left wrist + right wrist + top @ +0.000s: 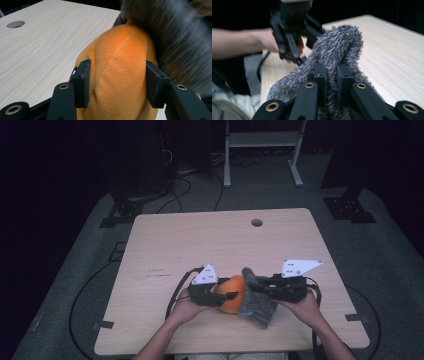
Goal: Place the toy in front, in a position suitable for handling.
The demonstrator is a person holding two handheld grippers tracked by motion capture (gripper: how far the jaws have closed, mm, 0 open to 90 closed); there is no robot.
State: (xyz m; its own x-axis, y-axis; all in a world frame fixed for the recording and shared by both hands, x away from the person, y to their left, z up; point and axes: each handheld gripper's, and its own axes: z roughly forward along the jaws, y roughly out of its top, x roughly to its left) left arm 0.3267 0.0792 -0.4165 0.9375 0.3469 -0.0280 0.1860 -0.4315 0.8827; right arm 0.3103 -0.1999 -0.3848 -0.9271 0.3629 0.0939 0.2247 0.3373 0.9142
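Both hands work at the near table (165, 250) edge. Left gripper (116, 82) clamps the orange plush ball (120, 75) between its jaws, probably bracing it; right gripper (331, 75) pinches a fold of grey fuzzy cover (337, 47), jaws nearly closed, probably to pull it over or off the ball. Beyond them, the tabletop's cable hole (256, 222).

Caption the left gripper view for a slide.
Left hand-held gripper clamps an orange plush toy beside fuzzy grey fabric above a wooden table.
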